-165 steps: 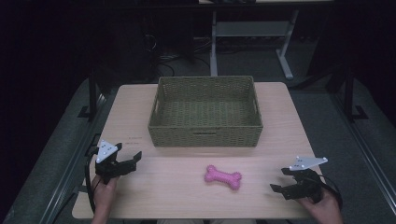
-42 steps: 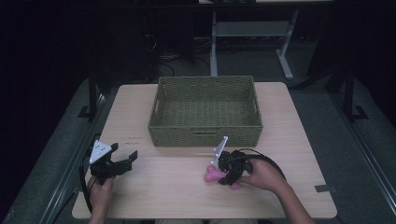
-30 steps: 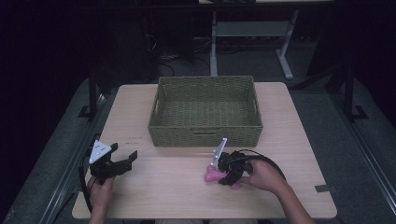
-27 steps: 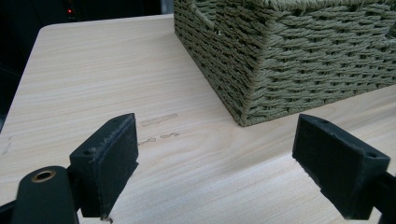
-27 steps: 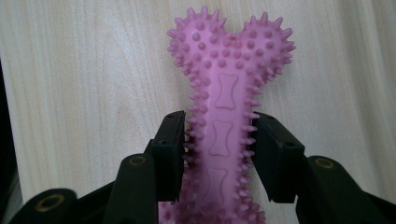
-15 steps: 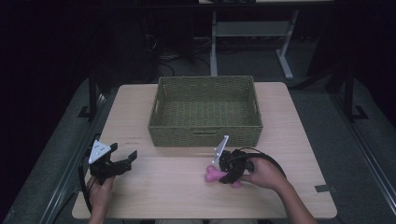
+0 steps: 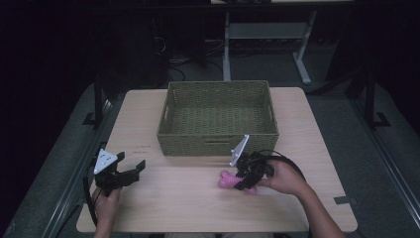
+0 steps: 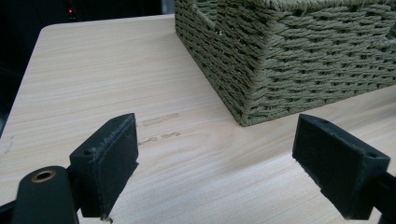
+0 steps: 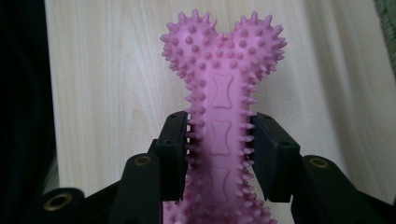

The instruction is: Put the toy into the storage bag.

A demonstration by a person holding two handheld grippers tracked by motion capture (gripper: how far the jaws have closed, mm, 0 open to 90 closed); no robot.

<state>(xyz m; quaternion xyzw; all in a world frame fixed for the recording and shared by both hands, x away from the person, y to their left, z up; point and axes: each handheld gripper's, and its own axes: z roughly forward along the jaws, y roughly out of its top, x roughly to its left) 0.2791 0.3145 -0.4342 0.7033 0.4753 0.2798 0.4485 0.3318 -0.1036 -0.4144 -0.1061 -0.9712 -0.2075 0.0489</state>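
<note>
Object: a pink, bone-shaped rubber toy covered in small spikes [image 9: 223,116] lay on the pale wooden table [image 7: 188,208], just in front of the woven green rectangular basket [image 7: 218,116], on its right half.
Right gripper: the right gripper [image 9: 219,149] had its black jaws closed on the toy's narrow shaft, pads pressed in from both sides, with one knobbed end sticking out past the jaws.
Left gripper: the left gripper [image 8: 219,163] stood wide open over bare table near the basket's left front corner, holding nothing.
Likely weight: light, by its look.
Likely feel: soft and springy; the spikes probably bent under the pads and gave grip, so slipping looked unlikely.
Fragility: none apparent.
Best hold: across the shaft midway between the knobs, as taken, where the knobs would keep it from sliding out lengthwise.
</note>
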